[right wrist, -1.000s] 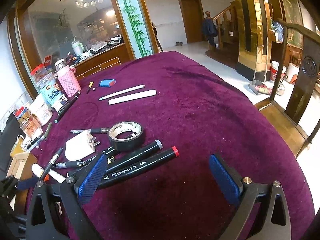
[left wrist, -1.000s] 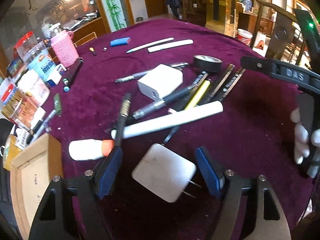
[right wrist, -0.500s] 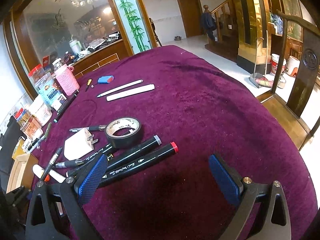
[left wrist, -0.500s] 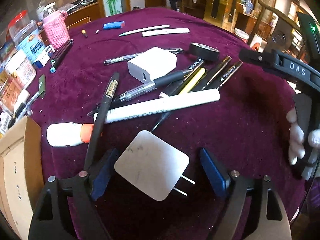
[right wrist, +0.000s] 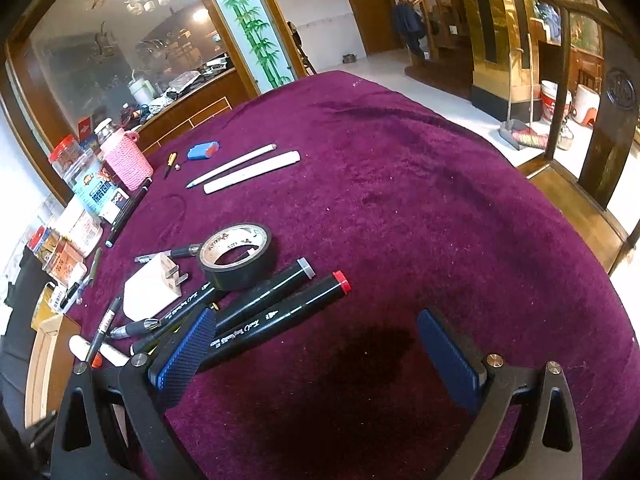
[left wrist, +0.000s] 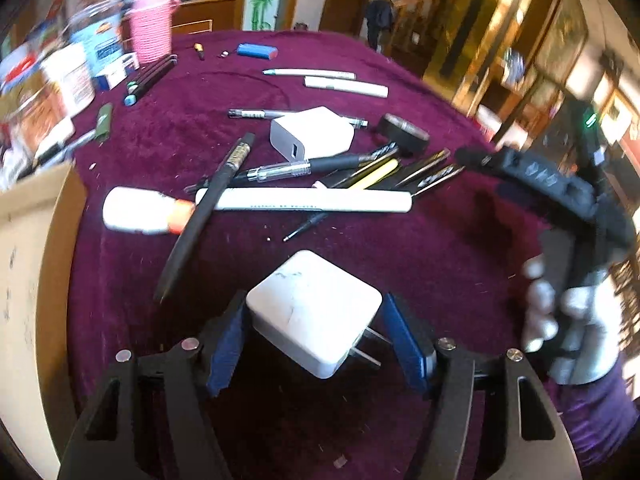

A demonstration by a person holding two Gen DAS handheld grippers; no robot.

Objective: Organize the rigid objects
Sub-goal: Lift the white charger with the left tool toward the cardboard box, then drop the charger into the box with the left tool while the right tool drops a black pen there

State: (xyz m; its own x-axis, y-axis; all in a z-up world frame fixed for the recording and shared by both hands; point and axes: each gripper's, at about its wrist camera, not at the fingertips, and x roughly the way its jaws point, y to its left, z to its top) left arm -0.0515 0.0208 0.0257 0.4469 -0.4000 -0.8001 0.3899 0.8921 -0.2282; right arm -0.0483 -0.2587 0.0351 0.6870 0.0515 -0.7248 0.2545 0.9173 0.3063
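My left gripper (left wrist: pixel 314 330) is shut on a white plug charger (left wrist: pixel 314 310), prongs pointing right, and holds it above the purple cloth. Beyond it lie a white tube (left wrist: pixel 316 200), a glue stick (left wrist: pixel 140 210), black pens (left wrist: pixel 208 204), a second white charger (left wrist: pixel 312 132) and a black tape roll (left wrist: pixel 404 132). My right gripper (right wrist: pixel 316 350) is open and empty over bare cloth, its left finger beside two black markers (right wrist: pixel 276 312). The tape roll (right wrist: pixel 236 254) and the second charger (right wrist: pixel 150 288) show ahead of it.
A cardboard box (left wrist: pixel 28 280) stands at the table's left edge. Jars, packets and a pink knitted cup (left wrist: pixel 150 34) line the far left. A blue case (right wrist: pixel 202 152) and two white sticks (right wrist: pixel 252 168) lie further back. The table edge curves at right.
My left gripper has closed its fingers on the white plug charger and lifted it, swinging the view leftward. My right gripper has stayed open and almost still.
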